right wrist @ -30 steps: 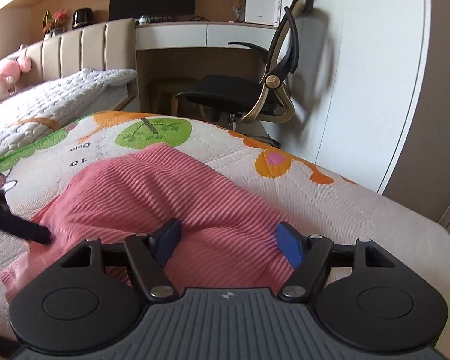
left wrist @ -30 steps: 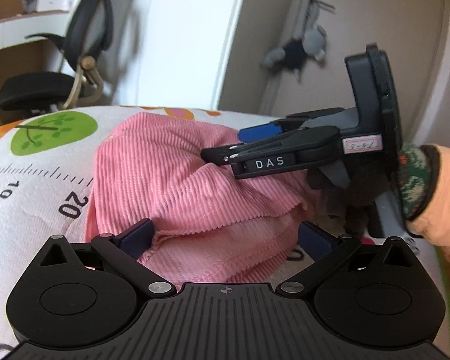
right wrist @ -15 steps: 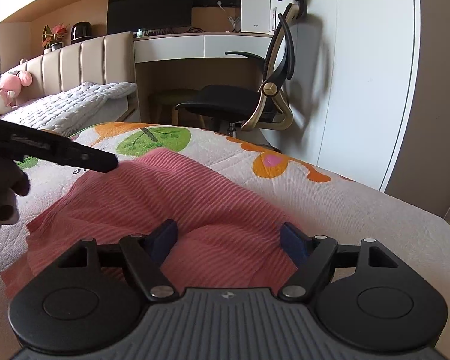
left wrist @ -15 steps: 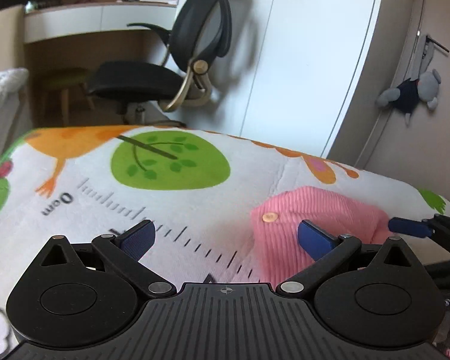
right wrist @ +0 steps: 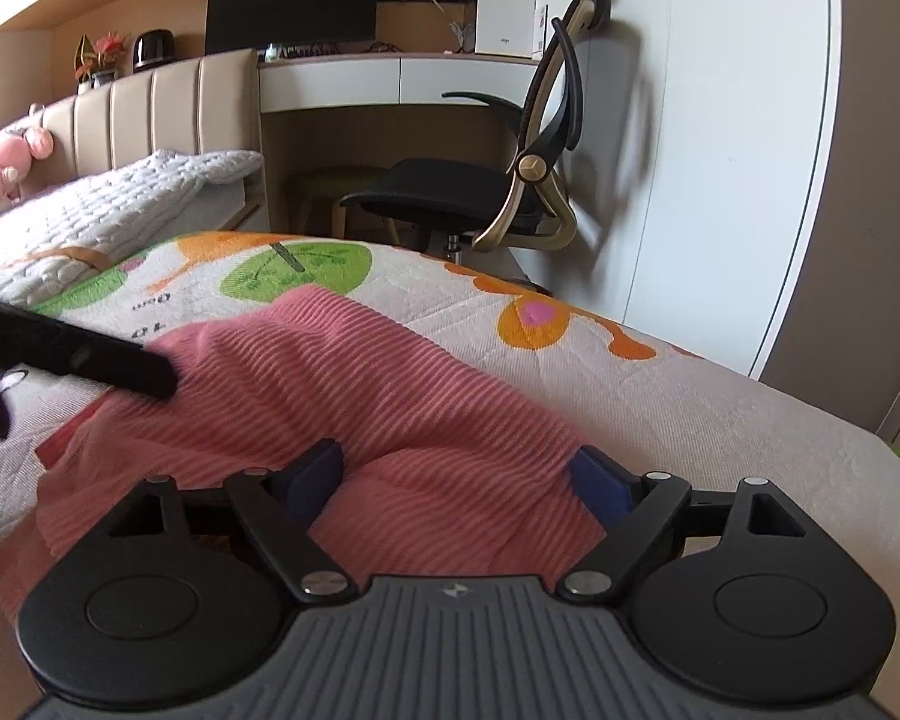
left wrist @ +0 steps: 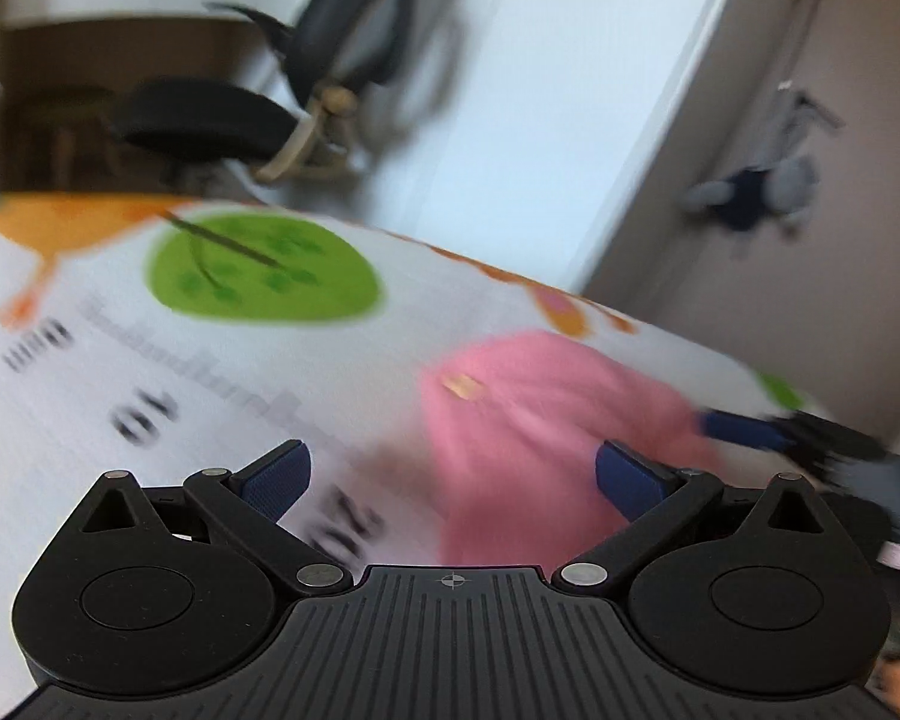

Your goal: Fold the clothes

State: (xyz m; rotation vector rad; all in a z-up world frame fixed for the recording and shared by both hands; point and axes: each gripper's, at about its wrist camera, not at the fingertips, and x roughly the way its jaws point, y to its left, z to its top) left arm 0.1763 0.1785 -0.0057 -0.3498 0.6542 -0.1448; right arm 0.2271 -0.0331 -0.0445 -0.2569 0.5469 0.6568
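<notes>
A pink ribbed garment (right wrist: 354, 384) lies bunched on the printed bed mat (right wrist: 660, 396). My right gripper (right wrist: 459, 474) is open and low over its near end, with a hump of fabric lying between the blue pads. One black finger (right wrist: 102, 363) of the left gripper reaches in from the left and touches the garment's far edge. The left wrist view is blurred by motion. There my left gripper (left wrist: 453, 474) is open, the garment (left wrist: 540, 420) sits by its right pad, and the right gripper's blue pad (left wrist: 744, 429) shows at the right.
A black office chair (right wrist: 480, 204) and a desk stand beyond the bed's far edge. White wardrobe doors (right wrist: 720, 138) lie to the right. A grey quilt (right wrist: 120, 198) and a padded headboard are at the left. A plush toy hangs on the door (left wrist: 750, 192).
My left gripper has swung off the top of the garment to its far end and is still moving. The right gripper has sunk a little deeper onto the fabric.
</notes>
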